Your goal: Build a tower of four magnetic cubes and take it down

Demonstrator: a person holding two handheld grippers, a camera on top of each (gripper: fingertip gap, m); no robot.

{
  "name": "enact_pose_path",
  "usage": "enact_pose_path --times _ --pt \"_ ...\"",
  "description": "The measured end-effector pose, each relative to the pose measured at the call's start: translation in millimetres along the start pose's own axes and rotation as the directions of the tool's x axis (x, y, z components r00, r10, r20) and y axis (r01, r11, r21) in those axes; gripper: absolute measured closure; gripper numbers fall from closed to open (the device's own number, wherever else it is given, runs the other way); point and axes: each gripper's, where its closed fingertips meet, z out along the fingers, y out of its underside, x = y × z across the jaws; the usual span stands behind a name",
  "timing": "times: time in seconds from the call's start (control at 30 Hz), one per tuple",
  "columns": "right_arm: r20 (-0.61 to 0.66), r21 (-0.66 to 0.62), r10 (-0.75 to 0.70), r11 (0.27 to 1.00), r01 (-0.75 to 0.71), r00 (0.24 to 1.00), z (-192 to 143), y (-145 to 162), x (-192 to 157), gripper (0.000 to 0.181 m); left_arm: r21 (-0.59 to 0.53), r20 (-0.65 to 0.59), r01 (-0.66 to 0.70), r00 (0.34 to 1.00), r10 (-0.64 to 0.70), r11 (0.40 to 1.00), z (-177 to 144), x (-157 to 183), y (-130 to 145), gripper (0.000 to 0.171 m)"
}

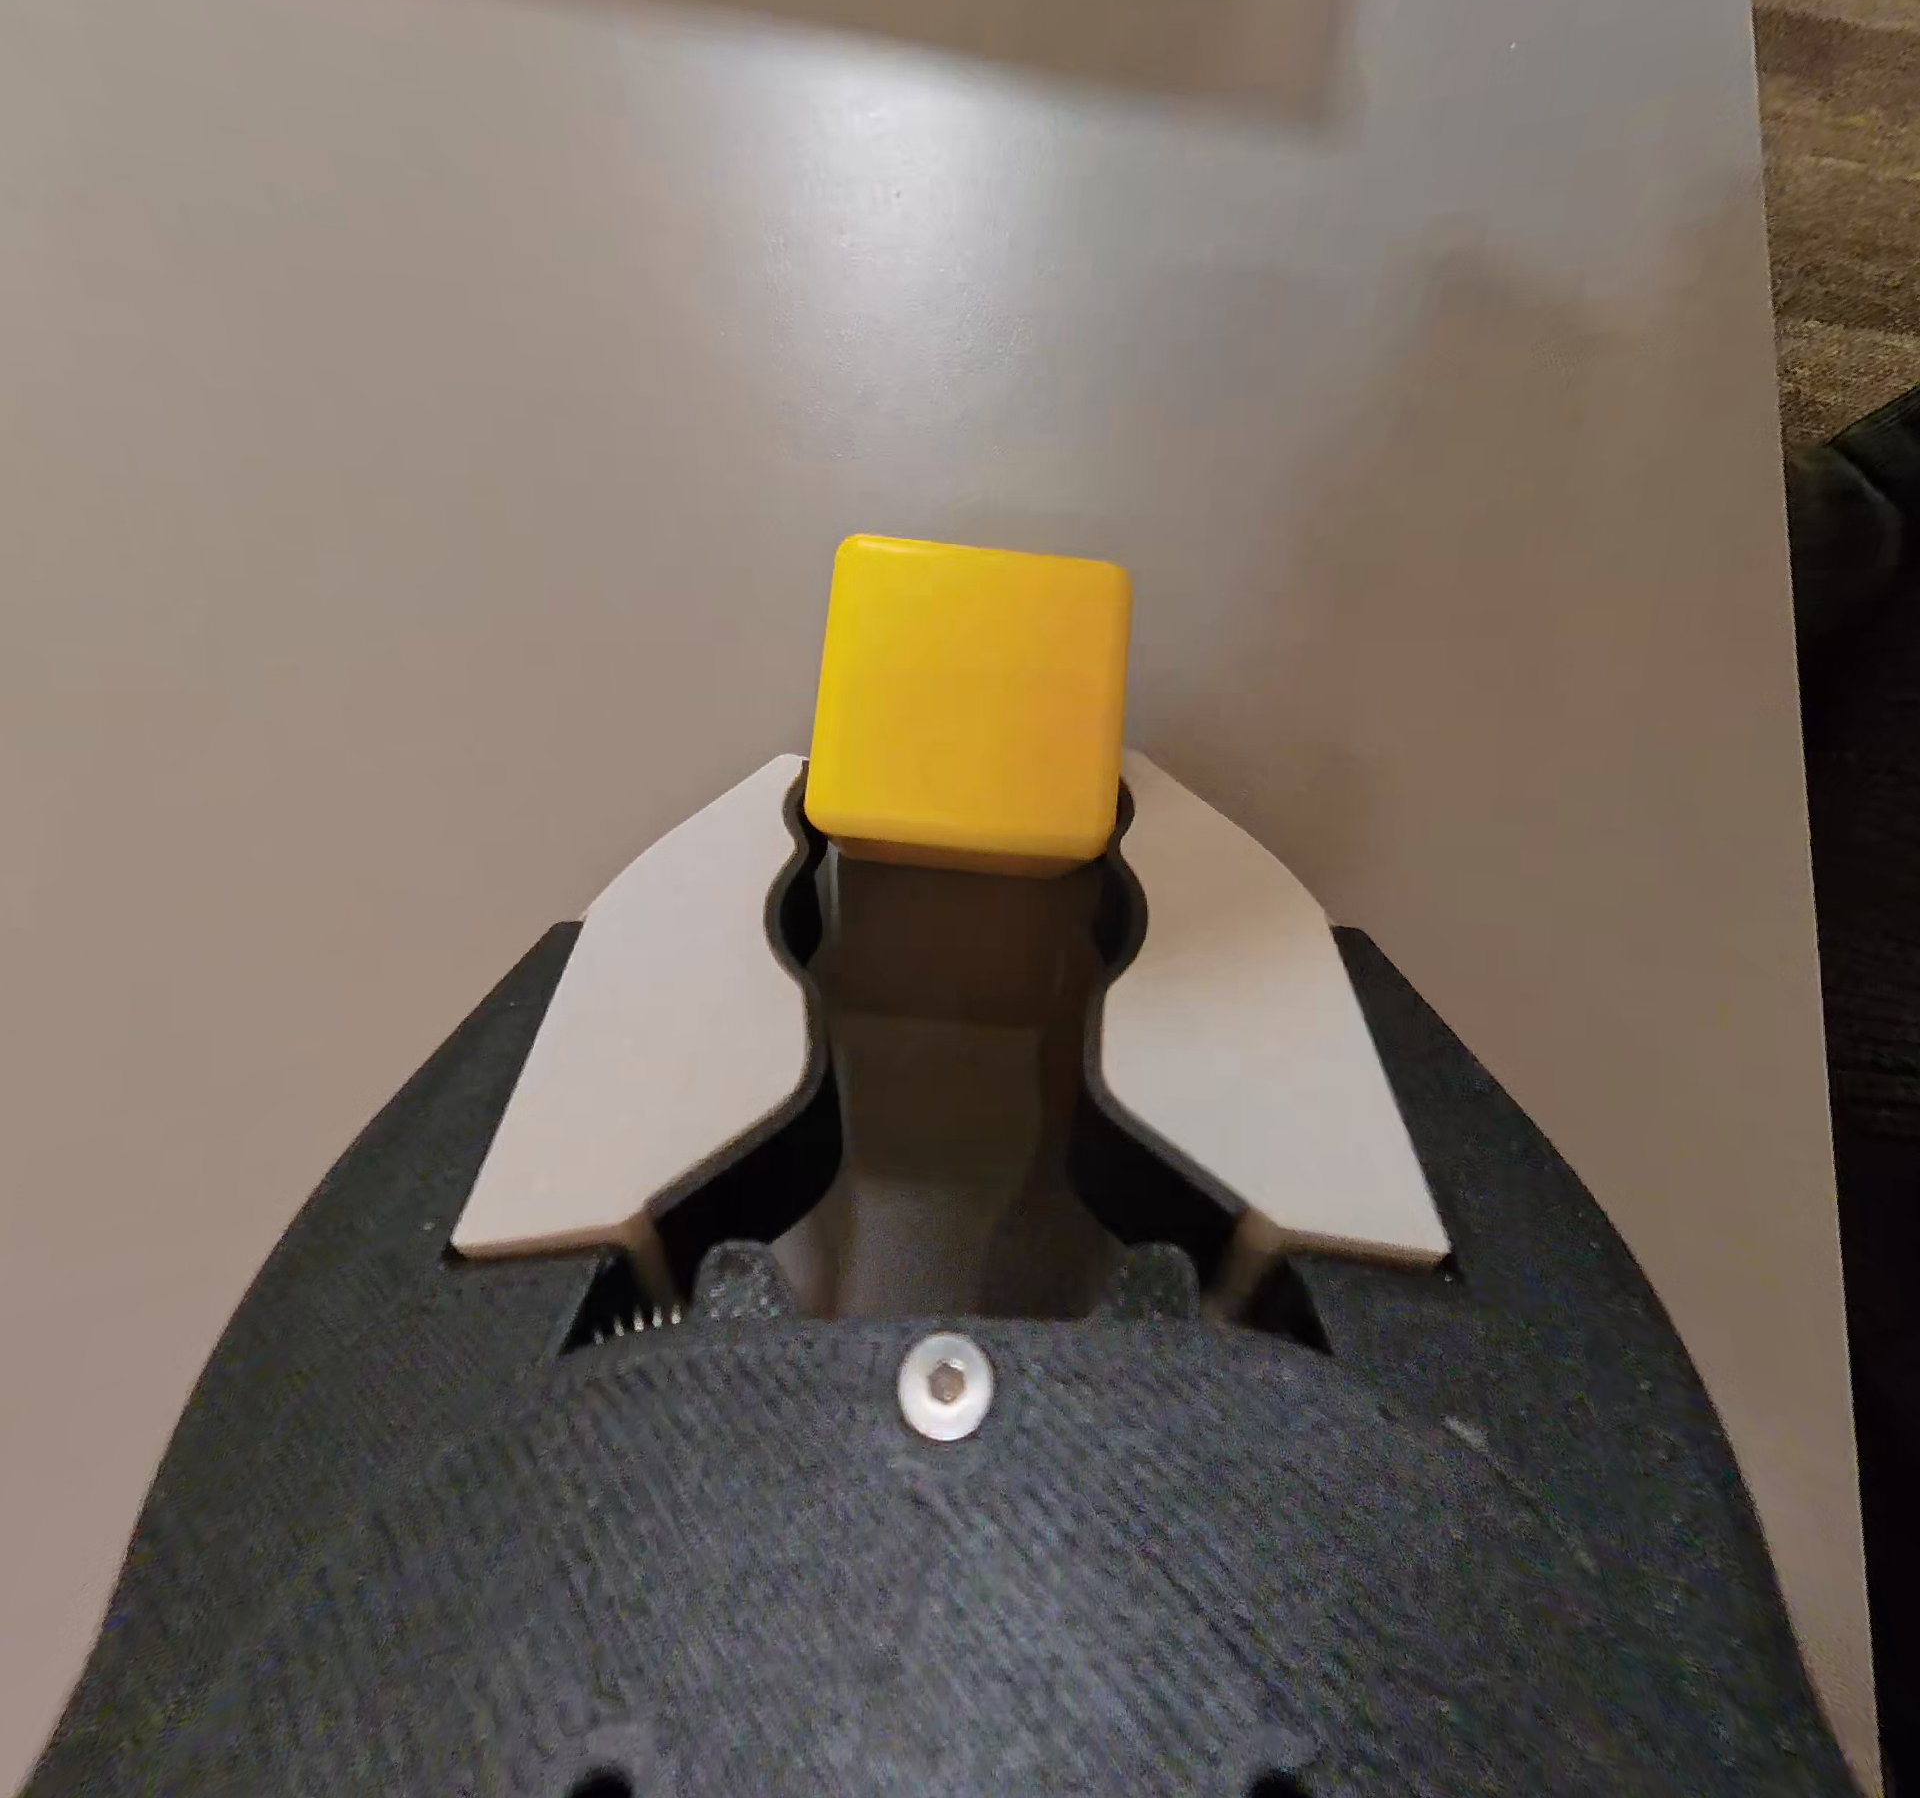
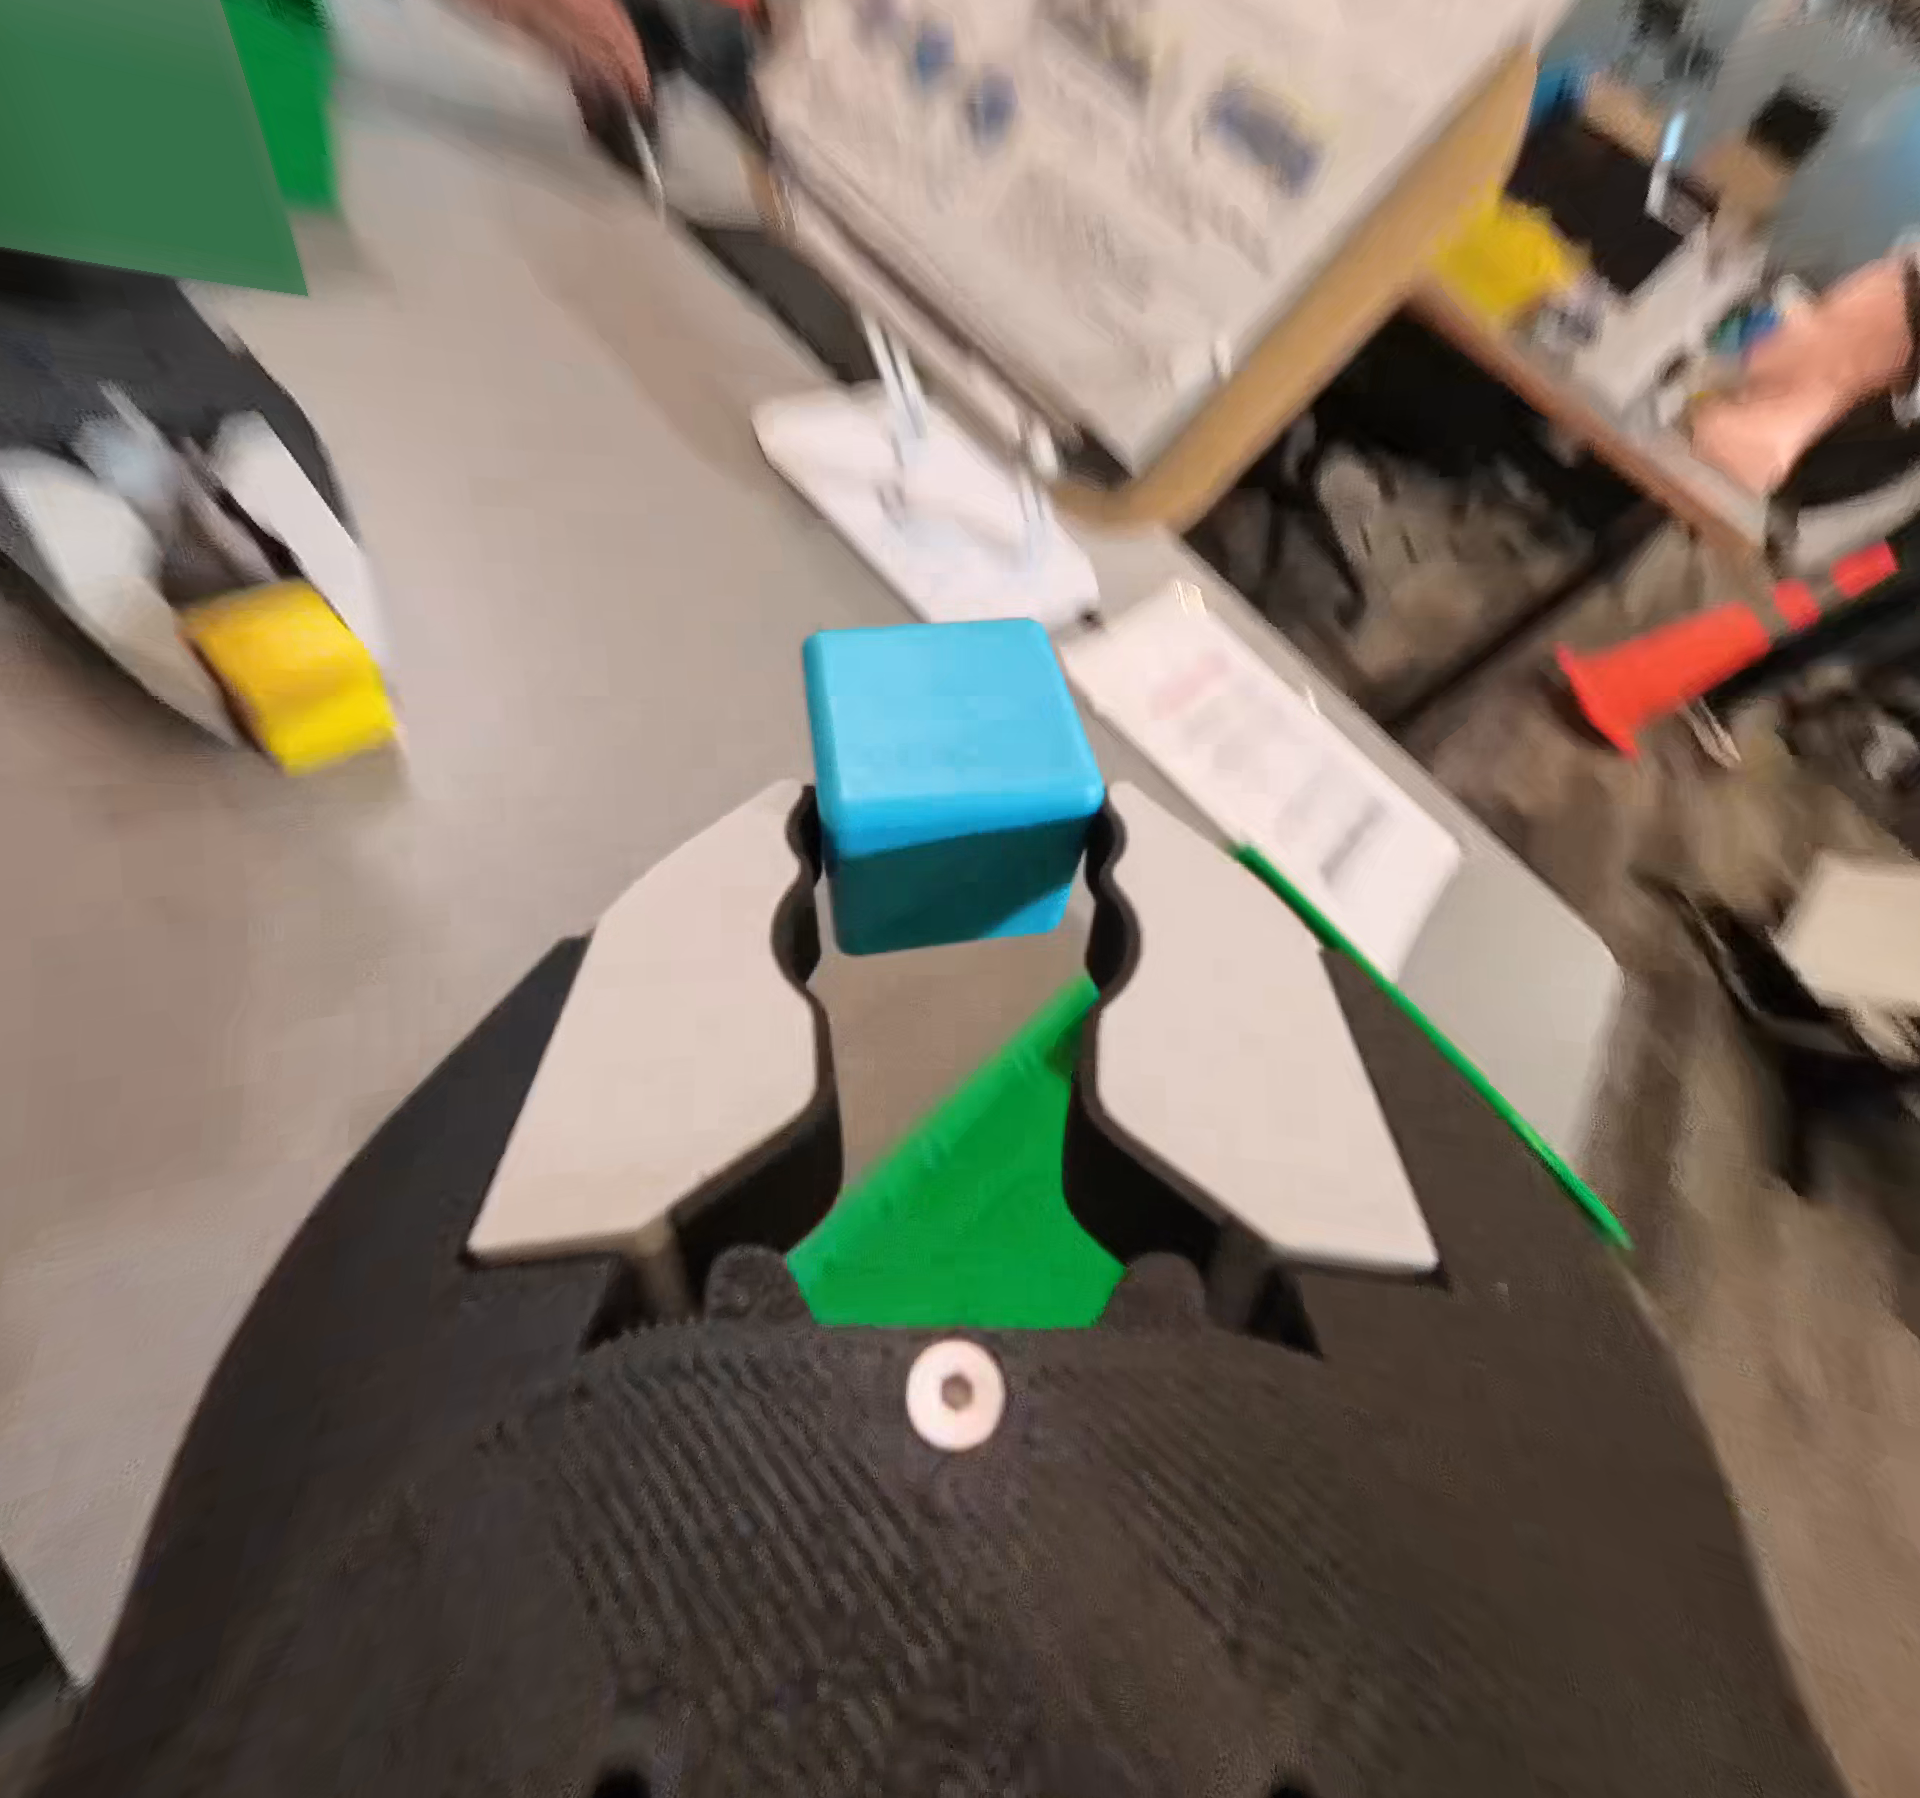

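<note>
My left gripper is shut on a yellow cube held at its fingertips just above the grey table. My right gripper is shut on a blue cube and holds it above the table. In the blurred right wrist view the left gripper shows at the far left with the yellow cube between its fingers, close to the tabletop. A green flat piece lies under the right gripper, seen between its fingers.
The table's right edge borders carpet. In the right wrist view a green shape fills the top left, a white stand base and a paper sheet sit near the table edge, and an orange cone lies on the floor.
</note>
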Motion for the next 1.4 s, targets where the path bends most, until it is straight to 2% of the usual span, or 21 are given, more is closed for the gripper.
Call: enact_pose_path --times 0.07,0.13,0.23,0.3,0.37,0.43,0.53,0.6,0.8,1.03,1.1,1.17,1.23,1.3,1.37,1.4 --pt "-0.014 -0.24 -0.058 0.969 0.053 0.998 -6 46 20 0.131 0.0 0.002 0.002 1.0 -0.002 1.0 0 0 0 0.118" --pt "-0.006 -0.42 -0.139 0.899 0.124 0.99 -8 79 36 0.131 0.0 0.005 0.002 1.0 -0.002 1.0 0 0 0 0.118" --pt "0.11 -0.613 -0.259 0.742 0.271 0.96 -4 119 44 0.131 -0.001 0.013 -0.003 1.0 0.003 1.0 0 0 0 0.118" --pt "0.212 -0.714 -0.268 0.614 0.336 0.94 -2 149 49 0.13 -0.001 0.012 0.004 1.0 -0.004 1.0 1 0 0 0.118" --pt "0.306 -0.776 -0.224 0.504 0.378 0.925 2 177 52 0.131 -0.001 0.02 0.004 1.0 -0.004 1.0 1 -1 0 0.118" --pt "0.375 -0.802 -0.17 0.432 0.412 0.911 7 201 53 0.13 -0.001 0.025 0.008 1.0 -0.008 1.0 1 -1 0 0.118" --pt "0.444 -0.818 -0.052 0.383 0.429 0.894 13 224 41 0.13 -0.001 0.029 0.01 1.0 -0.01 1.0 1 -1 -1 0.118" --pt "0.47 -0.814 -0.035 0.37 0.449 0.882 17 228 35 0.131 -0.001 0.033 0.009 0.999 -0.009 1.0 1 -2 -1 0.118" --pt "0.481 -0.794 -0.081 0.383 0.473 0.873 24 218 31 0.131 0.001 0.022 0.017 1.0 -0.017 1.0 1 -1 -1 0.118" --pt "0.44 -0.78 -0.161 0.418 0.465 0.883 21 198 42 0.12 0.001 0.017 0.011 1.0 -0.011 1.0 1 -1 -1 0.118" --pt "0.384 -0.766 -0.19 0.48 0.427 0.904 20 178 49 0.12 0.0 0.022 0.005 1.0 -0.005 1.0 1 0 -1 0.118" --pt "0.287 -0.713 -0.18 0.615 0.335 0.941 22 141 45 0.118 -0.001 0.025 -0.001 1.0 0.001 1.0 1 0 -1 0.118" --pt "0.24 -0.557 -0.096 0.801 0.218 0.966 28 84 9 0.113 0.0 0.019 0.0 1.0 0.0 1.0 1 0 -1 0.118" --pt "0.292 -0.235 -0.065 0.962 0.137 0.954 33 12 -54 0.114 0.0 0.017 0.002 1.0 -0.002 1.0 1 0 -1 0.118" --pt "0.374 0.057 -0.058 0.998 0.04 0.925 35 -38 -123 0.116 0.0 0.023 -0.002 1.0 0.002 1.0 1 0 -1 0.119" --pt "0.403 0.145 -0.064 0.989 0.006 0.913 40 -49 -153 0.118 0.0 0.025 -0.005 1.0 0.005 1.0 1 0 -1 0.119"
